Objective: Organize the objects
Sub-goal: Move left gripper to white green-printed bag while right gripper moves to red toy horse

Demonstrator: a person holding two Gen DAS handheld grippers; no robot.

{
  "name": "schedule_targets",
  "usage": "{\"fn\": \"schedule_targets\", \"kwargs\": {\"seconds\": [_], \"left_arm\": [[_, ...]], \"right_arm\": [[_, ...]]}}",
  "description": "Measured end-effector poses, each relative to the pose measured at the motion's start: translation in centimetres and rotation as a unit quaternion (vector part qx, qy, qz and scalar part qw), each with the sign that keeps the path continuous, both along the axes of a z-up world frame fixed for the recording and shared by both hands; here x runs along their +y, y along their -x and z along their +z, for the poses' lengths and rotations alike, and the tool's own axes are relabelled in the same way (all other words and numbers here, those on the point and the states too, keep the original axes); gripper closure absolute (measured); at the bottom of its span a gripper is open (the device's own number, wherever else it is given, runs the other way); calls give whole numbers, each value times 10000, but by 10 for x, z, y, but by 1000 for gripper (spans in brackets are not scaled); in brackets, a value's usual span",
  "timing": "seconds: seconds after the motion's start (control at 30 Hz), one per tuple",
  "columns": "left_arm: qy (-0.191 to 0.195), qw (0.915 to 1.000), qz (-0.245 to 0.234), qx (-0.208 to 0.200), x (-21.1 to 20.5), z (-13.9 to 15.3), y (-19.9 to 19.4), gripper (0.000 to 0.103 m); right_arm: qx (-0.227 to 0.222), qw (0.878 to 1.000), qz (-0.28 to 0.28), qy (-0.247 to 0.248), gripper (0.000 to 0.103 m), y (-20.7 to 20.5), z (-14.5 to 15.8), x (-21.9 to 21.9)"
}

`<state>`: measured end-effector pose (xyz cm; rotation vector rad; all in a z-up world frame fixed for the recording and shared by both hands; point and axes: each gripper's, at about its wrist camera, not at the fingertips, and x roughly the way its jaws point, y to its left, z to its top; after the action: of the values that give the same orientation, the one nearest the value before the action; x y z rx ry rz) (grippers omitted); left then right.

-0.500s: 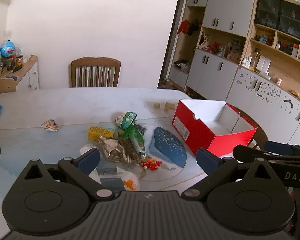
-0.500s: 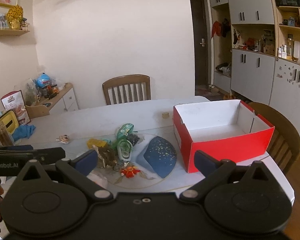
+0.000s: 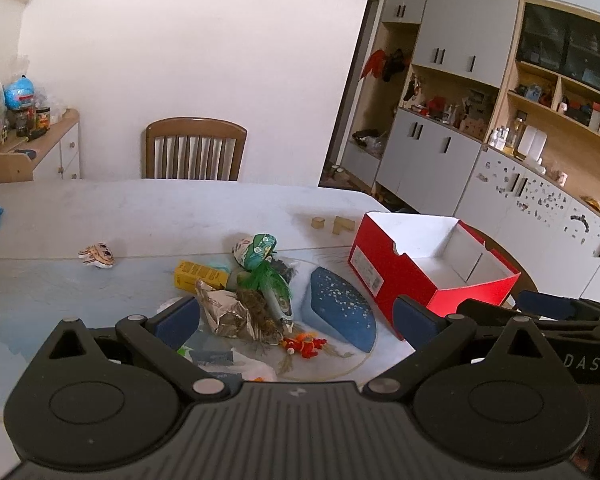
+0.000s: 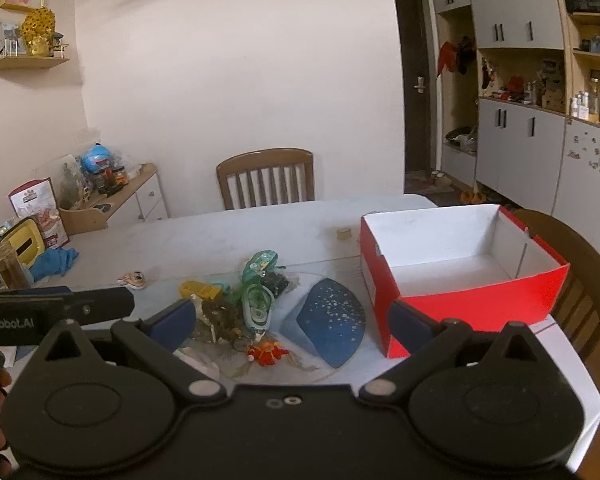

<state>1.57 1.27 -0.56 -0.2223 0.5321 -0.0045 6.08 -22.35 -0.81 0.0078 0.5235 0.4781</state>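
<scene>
Fingers of both the left gripper [image 3: 296,320] and right gripper [image 4: 290,318] are spread wide and hold nothing, above a table [image 3: 180,216] with a clutter pile [image 3: 244,296] beside a red box [image 3: 432,264].

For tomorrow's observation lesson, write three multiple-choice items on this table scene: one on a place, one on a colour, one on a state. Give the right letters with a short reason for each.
1. Where does the open red cardboard box with the white inside stand relative to the pile of small toys and wrappers?
A. To its right
B. To its left
C. On top of it

2. What colour is the small rectangular carton at the pile's left edge?
A. Yellow
B. Purple
C. White

3. In what state is the red box?
A. Closed with a lid
B. Open and empty
C. Open and full of toys

Key: 1 A, both wrist views show the box right of the pile on the pale table. 2 A, its faces are plainly yellow. 3 B, only bare white floor and walls show inside.
</scene>
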Motion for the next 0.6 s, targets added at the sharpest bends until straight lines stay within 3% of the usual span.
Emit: {"fn": "schedule_targets", "kwargs": {"seconds": [0.27, 0.47, 0.6], "left_arm": [[91, 9996, 172, 186, 1, -12, -20, 0], [87, 9980, 247, 567, -4, -30, -45, 0], [-78, 9969, 361, 696, -7, -40, -56, 0]], "right_arm": [[242, 9995, 170, 66, 1, -28, -15, -2], [474, 9967, 597, 286, 1, -55, -35, 1], [590, 9937, 847, 432, 1, -73, -46, 4]]}}
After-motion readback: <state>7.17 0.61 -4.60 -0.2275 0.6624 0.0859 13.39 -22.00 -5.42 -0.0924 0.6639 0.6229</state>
